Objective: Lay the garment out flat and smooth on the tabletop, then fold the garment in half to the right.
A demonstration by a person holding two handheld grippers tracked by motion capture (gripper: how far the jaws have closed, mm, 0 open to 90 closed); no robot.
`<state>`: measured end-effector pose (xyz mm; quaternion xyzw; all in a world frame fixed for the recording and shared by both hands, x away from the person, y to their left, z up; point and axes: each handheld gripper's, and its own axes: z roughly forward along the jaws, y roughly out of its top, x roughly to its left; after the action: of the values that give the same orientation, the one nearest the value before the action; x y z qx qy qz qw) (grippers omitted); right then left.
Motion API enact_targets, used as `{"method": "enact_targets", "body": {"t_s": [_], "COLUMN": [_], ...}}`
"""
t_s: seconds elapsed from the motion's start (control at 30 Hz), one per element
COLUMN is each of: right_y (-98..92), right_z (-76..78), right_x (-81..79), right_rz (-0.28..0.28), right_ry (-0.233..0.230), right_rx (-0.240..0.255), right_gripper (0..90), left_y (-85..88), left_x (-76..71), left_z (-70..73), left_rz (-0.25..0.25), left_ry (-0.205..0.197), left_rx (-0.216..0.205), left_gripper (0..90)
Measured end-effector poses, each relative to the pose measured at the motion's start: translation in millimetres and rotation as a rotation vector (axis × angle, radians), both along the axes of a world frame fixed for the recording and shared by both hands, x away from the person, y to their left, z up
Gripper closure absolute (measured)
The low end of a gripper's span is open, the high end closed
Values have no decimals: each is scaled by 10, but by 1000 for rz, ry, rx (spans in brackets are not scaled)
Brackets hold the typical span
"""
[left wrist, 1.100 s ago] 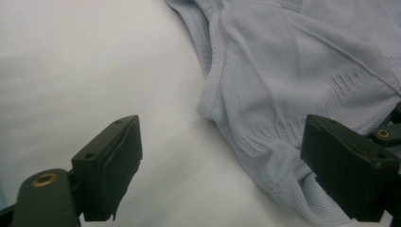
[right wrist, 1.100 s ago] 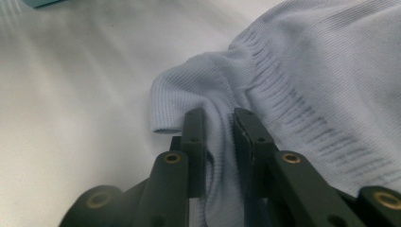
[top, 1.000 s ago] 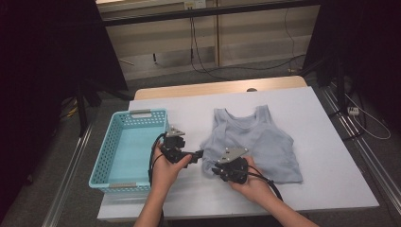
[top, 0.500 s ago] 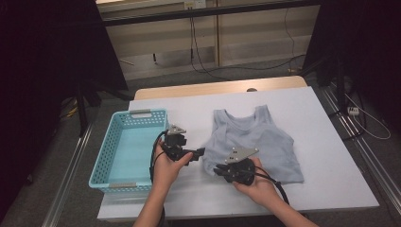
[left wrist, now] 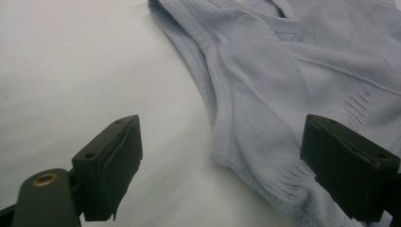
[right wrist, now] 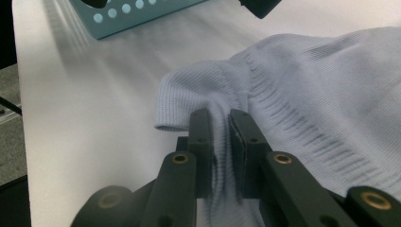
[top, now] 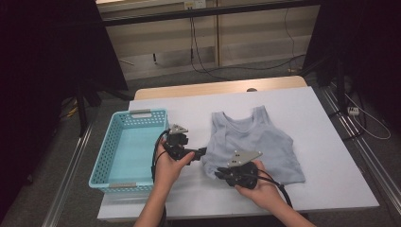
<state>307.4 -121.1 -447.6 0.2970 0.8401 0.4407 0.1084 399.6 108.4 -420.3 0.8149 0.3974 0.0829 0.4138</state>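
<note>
A pale blue-grey tank top lies flat on the white table, neck toward the far side. My right gripper is at the top's near left corner. In the right gripper view it is shut on a pinch of the ribbed hem, with the fabric bunched between the pads. My left gripper hovers at the top's left edge, its jaws wide apart. In the left gripper view it straddles the hem edge of the tank top without pressing on it.
A light blue plastic basket stands to the left of the top, and its perforated wall shows in the right gripper view. Bare white table lies right of the top. Cables and dark stands are on the floor beyond the table.
My right gripper has edged slightly toward the near side of the table with the hem in it. The left gripper has kept still.
</note>
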Motion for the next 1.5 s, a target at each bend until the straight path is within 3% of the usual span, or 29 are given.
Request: {"method": "enact_targets", "body": {"t_s": [0.5, 0.93, 1.27, 1.5], "right_y": [-17, -63, -121, -144], "right_z": [0, 4, 33, 48], "right_x": [-59, -158, -254, -264], "right_rz": [16, 25, 32, 40], "right_ry": [0, 7, 5, 3], "right_rx": [12, 45, 63, 71], "right_gripper": [805, 805, 804, 804], "left_y": [18, -121, -296, -390], "left_x": [31, 137, 326, 515], "left_z": [46, 72, 41, -34], "left_rz": [7, -8, -1, 16], "left_ry": [-13, -21, -24, -38], "left_rx": [-10, -13, 0, 44], "left_gripper": [139, 140, 156, 225]}}
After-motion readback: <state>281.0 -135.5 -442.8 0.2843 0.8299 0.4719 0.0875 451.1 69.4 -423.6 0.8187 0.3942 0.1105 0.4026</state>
